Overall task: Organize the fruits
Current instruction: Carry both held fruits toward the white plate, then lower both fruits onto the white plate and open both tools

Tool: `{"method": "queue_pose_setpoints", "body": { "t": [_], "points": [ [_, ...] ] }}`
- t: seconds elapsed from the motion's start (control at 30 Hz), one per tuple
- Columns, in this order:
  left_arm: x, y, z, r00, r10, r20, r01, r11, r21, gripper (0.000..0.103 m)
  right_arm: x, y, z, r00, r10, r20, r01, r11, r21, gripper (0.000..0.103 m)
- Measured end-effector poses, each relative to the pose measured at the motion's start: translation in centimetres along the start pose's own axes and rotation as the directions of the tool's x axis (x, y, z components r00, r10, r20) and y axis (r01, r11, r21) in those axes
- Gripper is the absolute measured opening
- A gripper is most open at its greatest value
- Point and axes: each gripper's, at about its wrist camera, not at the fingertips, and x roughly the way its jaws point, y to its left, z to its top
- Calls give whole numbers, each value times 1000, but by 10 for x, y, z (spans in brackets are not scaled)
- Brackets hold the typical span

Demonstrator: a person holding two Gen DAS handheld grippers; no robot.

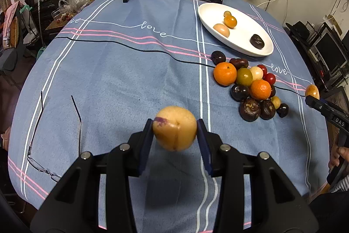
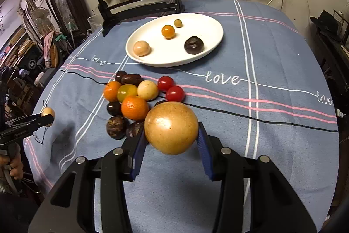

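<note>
My left gripper (image 1: pixel 174 131) is shut on a yellow round fruit (image 1: pixel 174 128) with a purple blotch, held above the blue tablecloth. In the right wrist view my right gripper (image 2: pixel 172 134) is shut on a larger tan round fruit (image 2: pixel 171 128), lifted just in front of the fruit pile (image 2: pixel 135 99). That pile holds oranges, red cherry tomatoes, dark purple fruits and pale ones (image 1: pixel 250 84). Beyond it a white oval plate (image 2: pixel 165 54) (image 1: pixel 242 34) carries several fruits, one dark, one orange, one tan. Each gripper also shows at the other view's edge (image 1: pixel 312 95) (image 2: pixel 47 116).
A pair of glasses (image 1: pixel 43 134) lies on the cloth at the left. A round painted screen on a black stand (image 2: pixel 130 6) stands at the table's far edge. A person's hand (image 1: pixel 337 156) holds the right gripper's handle. Furniture and clutter surround the table.
</note>
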Motion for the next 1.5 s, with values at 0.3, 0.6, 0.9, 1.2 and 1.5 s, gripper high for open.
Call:
{"method": "queue_pose_setpoints", "body": {
  "t": [0.3, 0.6, 0.9, 1.2, 1.5],
  "points": [
    [3, -2, 5, 1000, -17, 4, 17, 1000, 11, 40, -7, 2, -1, 1000, -3, 10, 3, 1000, 8, 45],
    [14, -7, 19, 999, -34, 4, 34, 999, 27, 40, -16, -3, 1, 999, -23, 30, 22, 999, 30, 45],
    [31, -28, 57, 998, -69, 7, 68, 994, 83, 40, -18, -5, 22, 998, -30, 63, 28, 999, 28, 45],
    [56, -74, 132, 991, -132, 32, 124, 977, 176, 40, 4, -8, 80, 993, -12, 119, 11, 1000, 4, 45],
    [114, -119, 199, 983, -184, 19, 175, 956, 234, 41, 64, -11, 130, 996, -1, 87, 6, 999, -49, 45]
  ]
}}
